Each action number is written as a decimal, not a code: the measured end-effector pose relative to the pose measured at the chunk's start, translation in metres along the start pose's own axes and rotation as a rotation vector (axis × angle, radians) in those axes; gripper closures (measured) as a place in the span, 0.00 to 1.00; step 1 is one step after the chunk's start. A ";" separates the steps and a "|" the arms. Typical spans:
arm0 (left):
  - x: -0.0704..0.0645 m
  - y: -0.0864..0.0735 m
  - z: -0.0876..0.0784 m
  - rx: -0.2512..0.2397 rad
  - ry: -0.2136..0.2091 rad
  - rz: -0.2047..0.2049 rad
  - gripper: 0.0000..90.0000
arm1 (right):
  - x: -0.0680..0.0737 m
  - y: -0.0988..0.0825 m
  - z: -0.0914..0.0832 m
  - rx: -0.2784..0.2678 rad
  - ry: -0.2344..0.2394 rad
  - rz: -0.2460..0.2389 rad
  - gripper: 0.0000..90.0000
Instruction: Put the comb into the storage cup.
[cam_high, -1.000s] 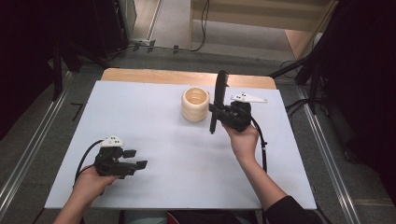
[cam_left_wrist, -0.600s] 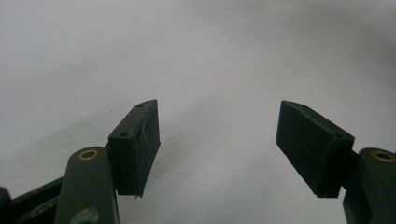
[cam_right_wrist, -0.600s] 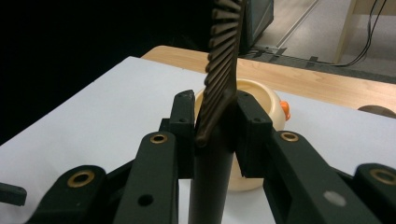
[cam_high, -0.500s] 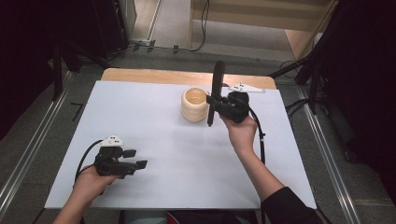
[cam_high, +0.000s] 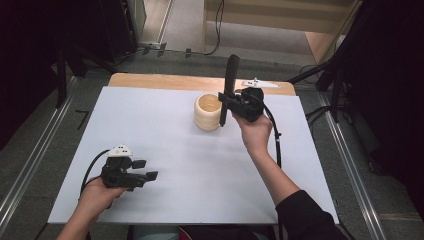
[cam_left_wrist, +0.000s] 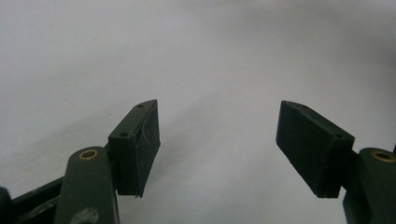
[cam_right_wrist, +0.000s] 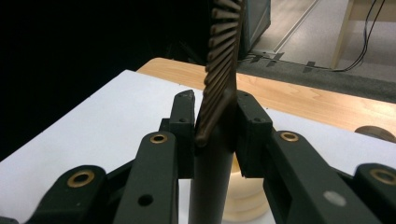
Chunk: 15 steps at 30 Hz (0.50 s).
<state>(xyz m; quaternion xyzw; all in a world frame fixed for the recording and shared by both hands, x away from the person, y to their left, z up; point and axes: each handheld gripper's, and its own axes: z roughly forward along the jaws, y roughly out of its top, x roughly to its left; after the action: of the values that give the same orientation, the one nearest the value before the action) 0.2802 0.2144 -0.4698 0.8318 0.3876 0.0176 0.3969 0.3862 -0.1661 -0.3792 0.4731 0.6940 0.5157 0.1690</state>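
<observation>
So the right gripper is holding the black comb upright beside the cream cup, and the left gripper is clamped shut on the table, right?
Not quite. The left gripper is open, its jaws spread apart with nothing between them, as the left gripper view shows. The right gripper does hold the black comb upright beside the cream cup.

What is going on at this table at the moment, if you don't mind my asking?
A person is working at a white table with a hand-held gripper in each hand. The right gripper is shut on a long black comb, holding it upright just beside a ribbed cream-coloured round holder near the far edge. The comb's lower end hangs close to the holder's side, not inside it. The left gripper rests open near the front left of the table.
</observation>
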 end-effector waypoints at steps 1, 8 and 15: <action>0.000 0.000 0.000 0.002 -0.001 0.001 0.35 | 0.000 0.001 0.001 -0.004 0.000 0.002 0.78; 0.001 0.000 0.001 -0.002 -0.004 -0.003 0.35 | 0.000 0.014 0.009 -0.004 -0.002 0.007 0.78; 0.001 0.000 0.000 -0.005 -0.002 0.001 0.35 | 0.002 0.025 0.018 0.005 -0.004 -0.006 0.78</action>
<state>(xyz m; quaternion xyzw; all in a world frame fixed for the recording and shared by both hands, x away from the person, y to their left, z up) 0.2811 0.2147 -0.4703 0.8309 0.3870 0.0180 0.3993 0.4105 -0.1540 -0.3648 0.4723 0.6964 0.5125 0.1709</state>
